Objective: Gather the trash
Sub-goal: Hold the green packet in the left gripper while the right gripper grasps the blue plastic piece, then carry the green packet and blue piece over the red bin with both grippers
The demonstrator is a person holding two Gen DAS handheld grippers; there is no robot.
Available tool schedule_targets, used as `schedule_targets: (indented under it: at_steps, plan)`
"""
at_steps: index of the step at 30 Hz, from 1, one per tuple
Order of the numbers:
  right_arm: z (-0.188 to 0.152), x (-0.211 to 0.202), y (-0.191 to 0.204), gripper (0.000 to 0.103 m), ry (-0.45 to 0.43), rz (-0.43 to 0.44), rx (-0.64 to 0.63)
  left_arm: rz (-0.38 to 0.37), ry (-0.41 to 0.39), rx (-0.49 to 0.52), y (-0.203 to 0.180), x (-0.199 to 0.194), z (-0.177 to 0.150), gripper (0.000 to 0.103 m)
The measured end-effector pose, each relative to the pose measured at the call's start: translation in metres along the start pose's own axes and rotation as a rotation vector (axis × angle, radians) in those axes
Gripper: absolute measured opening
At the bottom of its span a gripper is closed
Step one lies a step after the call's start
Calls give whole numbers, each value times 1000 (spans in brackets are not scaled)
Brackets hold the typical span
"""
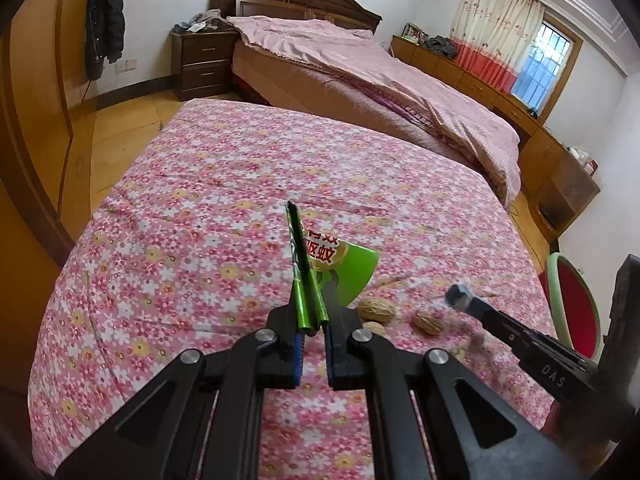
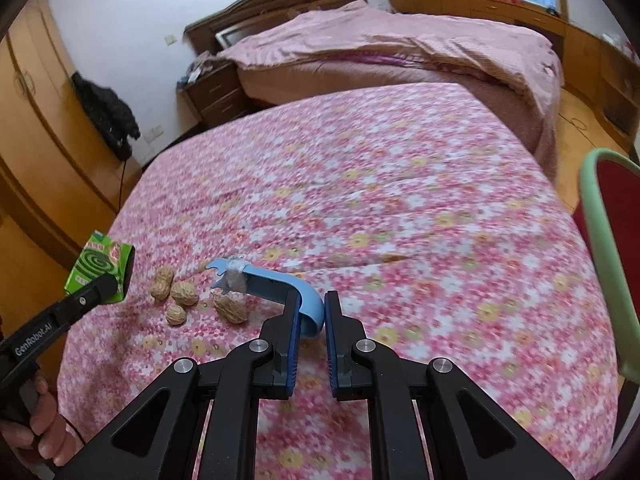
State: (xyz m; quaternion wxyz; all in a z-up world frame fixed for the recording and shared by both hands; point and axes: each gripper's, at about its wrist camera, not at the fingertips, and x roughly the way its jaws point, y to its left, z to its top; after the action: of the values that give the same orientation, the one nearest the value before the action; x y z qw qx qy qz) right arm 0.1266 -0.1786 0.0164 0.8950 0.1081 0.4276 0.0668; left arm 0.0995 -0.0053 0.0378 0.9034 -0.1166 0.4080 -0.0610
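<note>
Left wrist footage shows the left gripper (image 1: pixel 314 330) clamped on a green mosquito-coil box (image 1: pixel 320 276), whose flattened edge is pinched between the blue-padded fingers (image 1: pixel 298 354) and held above the pink floral bedspread (image 1: pixel 200 208). Just beyond the box, peanut shells (image 1: pixel 376 309) are scattered on the cloth, and to their right the tip of a blue plastic piece (image 1: pixel 458 296) is seen projecting from the right gripper. From the right wrist camera the right gripper (image 2: pixel 312 322) is seen closed around the curved end of that blue piece (image 2: pixel 280 284) — its far end, wrapped in clear tape, is forked and points at the peanut shells (image 2: pixel 186 292), four of which lie close together on the bedspread (image 2: pixel 400 184). At the left edge of this view the box (image 2: pixel 100 266) is gripped by the left gripper (image 2: pixel 108 284), its printed coil facing up, beside the shells but not touching them. A made bed (image 2: pixel 380 44) with a pink quilt stands behind, and a red chair (image 2: pixel 616 240) with a pale green rim is seen at the right.
</note>
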Motion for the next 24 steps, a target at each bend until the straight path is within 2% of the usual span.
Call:
schedule_targets:
  at_steps: [24]
  plan:
    - [-22,-121,-85,12,-217,-74,214,-116,-15,148,-85,-29,-8,6]
